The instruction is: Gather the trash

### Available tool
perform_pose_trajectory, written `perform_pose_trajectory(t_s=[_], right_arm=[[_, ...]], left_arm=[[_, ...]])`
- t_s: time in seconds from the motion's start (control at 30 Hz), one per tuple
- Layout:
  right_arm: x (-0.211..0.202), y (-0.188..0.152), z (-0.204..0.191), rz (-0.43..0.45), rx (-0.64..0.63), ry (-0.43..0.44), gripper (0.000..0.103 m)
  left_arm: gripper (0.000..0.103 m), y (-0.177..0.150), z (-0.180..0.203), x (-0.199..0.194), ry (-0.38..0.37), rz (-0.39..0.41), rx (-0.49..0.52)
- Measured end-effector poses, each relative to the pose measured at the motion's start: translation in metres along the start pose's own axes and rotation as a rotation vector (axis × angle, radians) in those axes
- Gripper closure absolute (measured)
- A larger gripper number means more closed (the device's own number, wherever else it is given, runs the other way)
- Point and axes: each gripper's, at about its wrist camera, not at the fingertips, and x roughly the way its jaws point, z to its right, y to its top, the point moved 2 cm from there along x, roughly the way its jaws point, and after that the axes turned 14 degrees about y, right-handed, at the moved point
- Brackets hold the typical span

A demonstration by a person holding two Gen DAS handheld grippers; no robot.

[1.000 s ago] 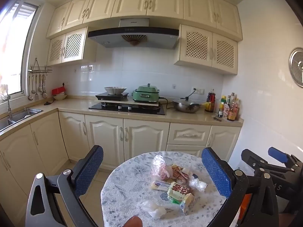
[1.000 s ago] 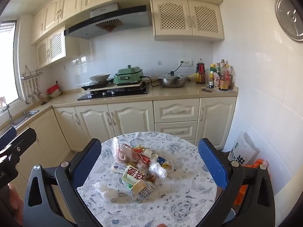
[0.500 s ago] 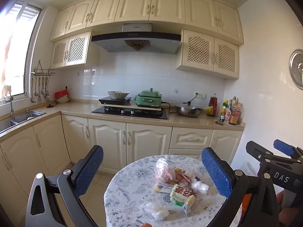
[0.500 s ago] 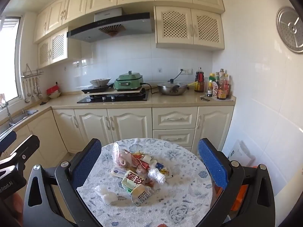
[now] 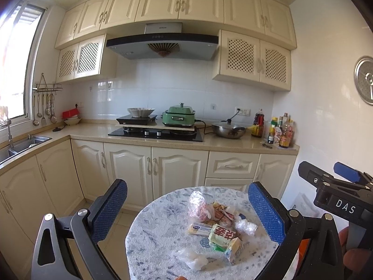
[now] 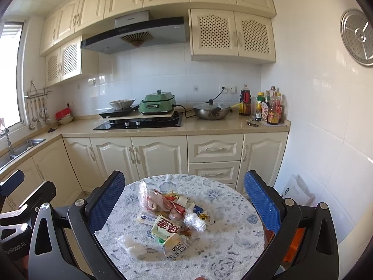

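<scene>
The near rim of the round blue-and-white floral table [image 6: 233, 245] ran off the bottom edge, below the tool. An orange object [image 6: 294, 245] showed only in slivers behind the right finger's frame; what it was could not be told. The labels on the glass condiment bottles [image 6: 270, 108], far ahead on the counter, were too small to read. The steel sink [image 5: 14, 147], far left, was cut by the frame.

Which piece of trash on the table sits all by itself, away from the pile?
The crumpled clear plastic bag, lying alone left of the milk carton; everything else is heaped together.
</scene>
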Motion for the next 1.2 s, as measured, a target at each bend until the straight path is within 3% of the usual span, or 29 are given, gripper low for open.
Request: perform_pose_trajectory(t_s=[0.6, 0.9, 1.2], right_arm=[[0.034, -0.005, 0.004, -0.062, 0.007, 0.015, 0.000], [0.071, -0.037, 0.019, -0.174, 0.028, 0.015, 0.000], [0.128, -0.103, 0.042, -0.371, 0.068, 0.026, 0.000]], left_arm=[[0.001, -0.014, -0.003, 0.048, -0.016, -0.075, 0.022], [0.001, -0.033, 0.003, 0.093, -0.028, -0.196, 0.055], [0.001, -0.069, 0.014, 0.142, -0.037, -0.328, 0.129]])
